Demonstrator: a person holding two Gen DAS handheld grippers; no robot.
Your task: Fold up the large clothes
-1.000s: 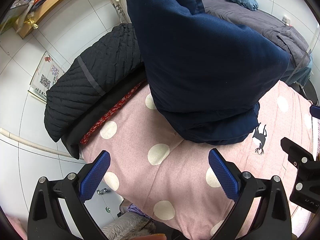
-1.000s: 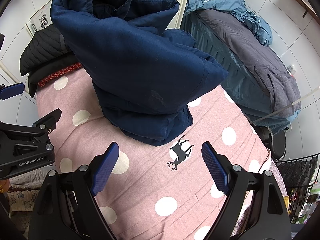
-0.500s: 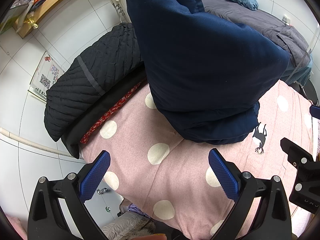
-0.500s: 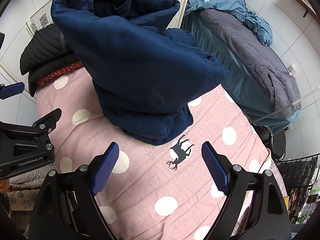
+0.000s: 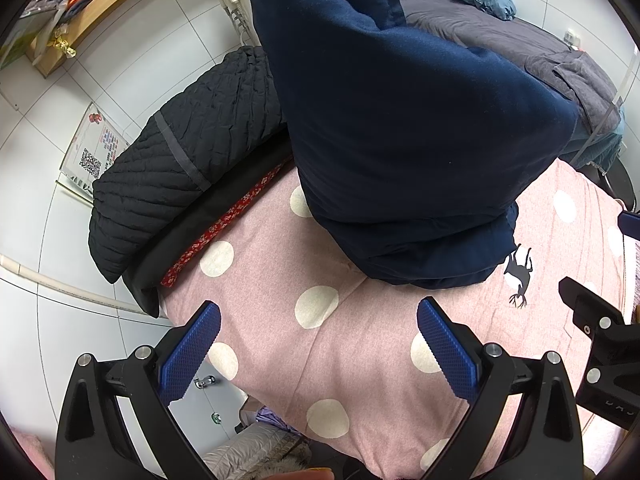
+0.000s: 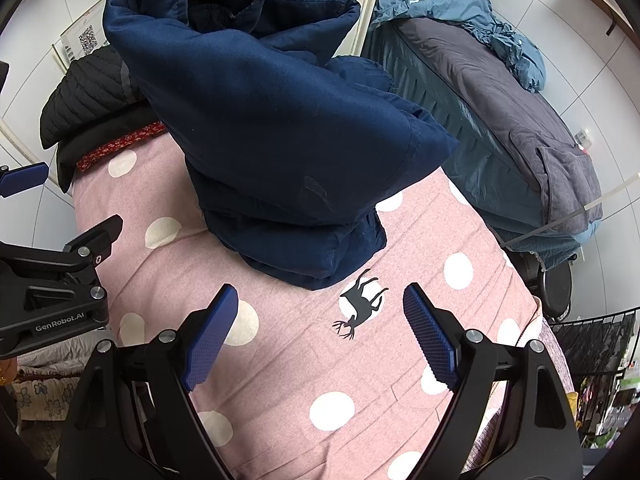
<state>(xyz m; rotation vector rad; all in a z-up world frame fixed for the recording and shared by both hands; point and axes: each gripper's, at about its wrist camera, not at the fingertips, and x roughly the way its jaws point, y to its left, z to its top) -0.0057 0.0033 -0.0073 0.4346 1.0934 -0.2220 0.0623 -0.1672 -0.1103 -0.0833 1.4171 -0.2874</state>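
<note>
A bulky navy blue padded jacket (image 5: 400, 132) lies folded in a thick stack on the pink polka-dot bedcover (image 5: 320, 352); it also fills the middle of the right wrist view (image 6: 280, 140). My left gripper (image 5: 318, 344) is open and empty, hovering above the cover in front of the jacket. My right gripper (image 6: 320, 332) is open and empty too, just short of the jacket's near edge, over a black deer print (image 6: 360, 308). Each gripper shows at the edge of the other's view.
A black quilted coat (image 5: 188, 160) lies on folded dark and red floral cloth (image 5: 224, 220) at the cover's far left edge, against the tiled wall. A second bed with grey and teal bedding (image 6: 500, 92) stands to the right. A black wire rack (image 6: 600, 344) is at the lower right.
</note>
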